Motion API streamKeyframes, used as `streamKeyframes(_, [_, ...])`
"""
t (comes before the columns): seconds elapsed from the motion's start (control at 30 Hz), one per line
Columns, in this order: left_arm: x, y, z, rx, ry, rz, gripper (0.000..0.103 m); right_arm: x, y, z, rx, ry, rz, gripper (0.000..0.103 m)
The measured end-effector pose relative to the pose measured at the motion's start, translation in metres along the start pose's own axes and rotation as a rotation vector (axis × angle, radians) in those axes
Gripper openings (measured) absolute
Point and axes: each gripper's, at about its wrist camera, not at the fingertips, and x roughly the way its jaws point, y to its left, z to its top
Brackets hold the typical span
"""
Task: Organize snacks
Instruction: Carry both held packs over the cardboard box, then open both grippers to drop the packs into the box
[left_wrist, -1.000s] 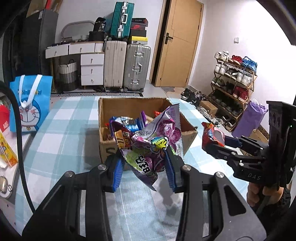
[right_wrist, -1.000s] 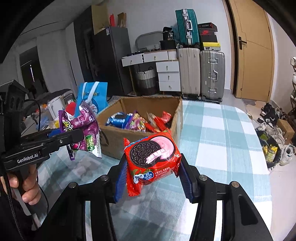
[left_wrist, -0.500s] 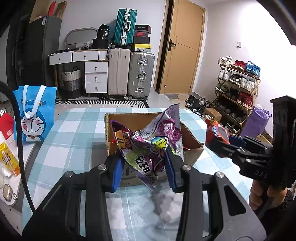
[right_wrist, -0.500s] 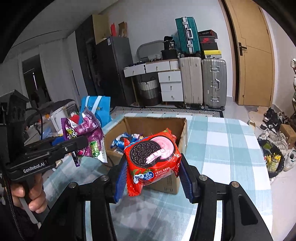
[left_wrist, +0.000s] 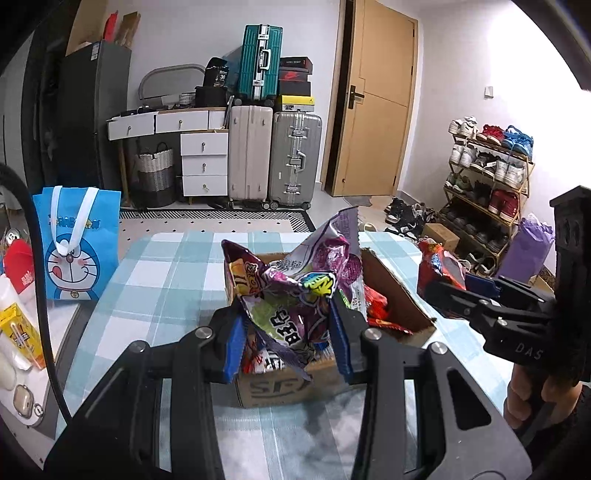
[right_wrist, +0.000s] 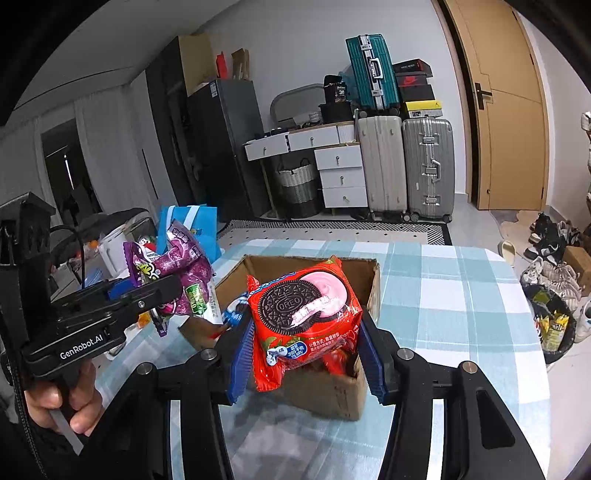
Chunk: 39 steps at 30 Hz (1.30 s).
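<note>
A checked worktop carries an open cardboard box of snacks, just beyond both tools. The right tool clamps a red cookie pack; the left tool clamps a crumpled purple snack bag.

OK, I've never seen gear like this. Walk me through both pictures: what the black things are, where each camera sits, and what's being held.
There is no robot here. A person holds a two-finger clamp in each hand, and each carries a wide-angle camera looking out along its fingers.

The left wrist view comes from the left hand-held gripper, shut on a purple snack bag. At its right edge you see the other tool from the side.

The right wrist view comes from the right hand-held gripper, shut on a red Oreo pack.

Beyond both stands an open cardboard box holding more snacks, on a table with a checked cloth. A blue cartoon bag stands to the left.
</note>
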Motion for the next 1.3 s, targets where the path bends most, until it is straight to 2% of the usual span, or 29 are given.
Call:
streamKeyframes(0.2, [0.033,0.001,0.009,0.005,0.009,0.016,0.036,0.014,-0.005,0.008,0.010,0.001,-0.011,0.051])
streamKeyframes(0.53, [0.086,0.003,0.010,0.019,0.045,0.030,0.036,0.046,-0.010,0.012,0.033,-0.024,0.025,0.051])
streamKeyframes(0.8, [0.124,-0.002,0.003,0.037,0.080,0.016,0.036,0.078,-0.014,0.011,0.023,0.037,0.001,0.051])
streamKeyframes(0.9, [0.135,-0.003,0.004,0.045,0.081,0.019,0.036,0.081,-0.017,0.010,0.029,0.025,-0.015,0.051])
streamKeyframes(1.3, [0.174,-0.013,-0.001,0.076,0.121,0.026,0.037,0.101,-0.023,0.006,0.025,0.076,-0.016,0.051])
